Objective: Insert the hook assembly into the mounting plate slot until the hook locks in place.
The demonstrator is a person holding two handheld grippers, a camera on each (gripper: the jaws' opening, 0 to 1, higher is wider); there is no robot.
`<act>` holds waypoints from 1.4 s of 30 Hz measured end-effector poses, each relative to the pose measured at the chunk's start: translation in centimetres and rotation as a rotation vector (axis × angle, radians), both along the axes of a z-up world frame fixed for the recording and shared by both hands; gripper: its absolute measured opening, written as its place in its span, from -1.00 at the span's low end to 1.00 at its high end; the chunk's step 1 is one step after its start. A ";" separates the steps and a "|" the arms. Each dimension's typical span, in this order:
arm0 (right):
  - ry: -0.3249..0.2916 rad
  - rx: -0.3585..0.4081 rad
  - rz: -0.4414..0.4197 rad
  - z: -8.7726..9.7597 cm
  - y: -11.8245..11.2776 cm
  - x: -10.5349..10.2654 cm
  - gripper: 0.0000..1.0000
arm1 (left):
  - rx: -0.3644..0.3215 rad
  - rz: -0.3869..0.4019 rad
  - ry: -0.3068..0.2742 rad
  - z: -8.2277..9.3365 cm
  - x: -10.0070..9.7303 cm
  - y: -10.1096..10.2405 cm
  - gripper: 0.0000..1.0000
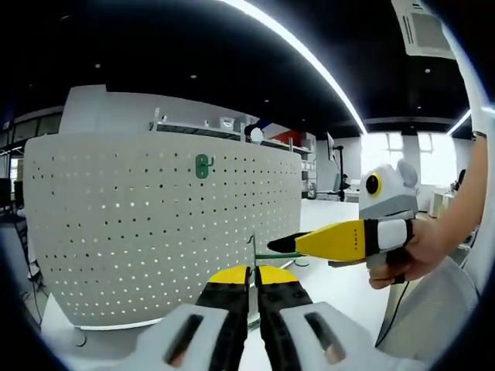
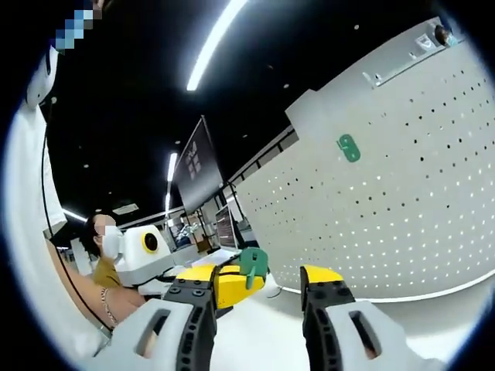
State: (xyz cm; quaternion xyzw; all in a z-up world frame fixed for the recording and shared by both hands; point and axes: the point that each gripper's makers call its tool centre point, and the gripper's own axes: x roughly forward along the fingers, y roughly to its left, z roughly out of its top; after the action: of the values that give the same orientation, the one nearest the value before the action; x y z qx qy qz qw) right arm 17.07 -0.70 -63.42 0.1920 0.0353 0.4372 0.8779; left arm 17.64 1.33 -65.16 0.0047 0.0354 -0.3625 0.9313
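Note:
A white perforated mounting plate [image 1: 155, 232] stands upright ahead, and one green hook [image 1: 203, 165] sits near its top. My left gripper [image 1: 253, 272] is shut on a second green hook assembly [image 1: 254, 249], whose thin edge rises between the yellow tips, short of the plate. My right gripper [image 1: 280, 246] reaches in from the right, its tip beside that hook. In the right gripper view my right gripper [image 2: 259, 278] stands open, and the held green hook [image 2: 253, 265] lies between its jaws near the left one. The plate [image 2: 402, 193] and its mounted hook [image 2: 349, 148] are at the right.
A white tabletop [image 1: 340, 286] runs under the plate. A person's hand [image 1: 414, 251] holds the right gripper. A person sits at the left [image 2: 104, 270], with a dark monitor [image 2: 197, 166] behind. Shelves [image 1: 232, 127] show above the plate.

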 end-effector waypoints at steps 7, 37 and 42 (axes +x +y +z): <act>0.000 0.007 0.008 0.4 0.7 0.2 -0.41 | -0.007 0.005 0.001 0.1 0.1 0.2 -0.95; -0.008 -0.031 -0.011 0.0 1.7 0.3 -0.97 | -0.016 0.012 -0.004 0.3 0.0 0.0 -0.95; 0.000 -0.030 -0.011 0.0 1.7 0.3 -0.97 | -0.014 0.013 -0.001 0.2 0.0 0.0 -0.95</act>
State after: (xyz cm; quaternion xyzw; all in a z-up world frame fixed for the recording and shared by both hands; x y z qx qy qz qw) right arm 17.37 1.05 -63.42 0.1791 0.0407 0.4319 0.8830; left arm 17.65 1.36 -64.93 -0.0019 0.0322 -0.3568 0.9336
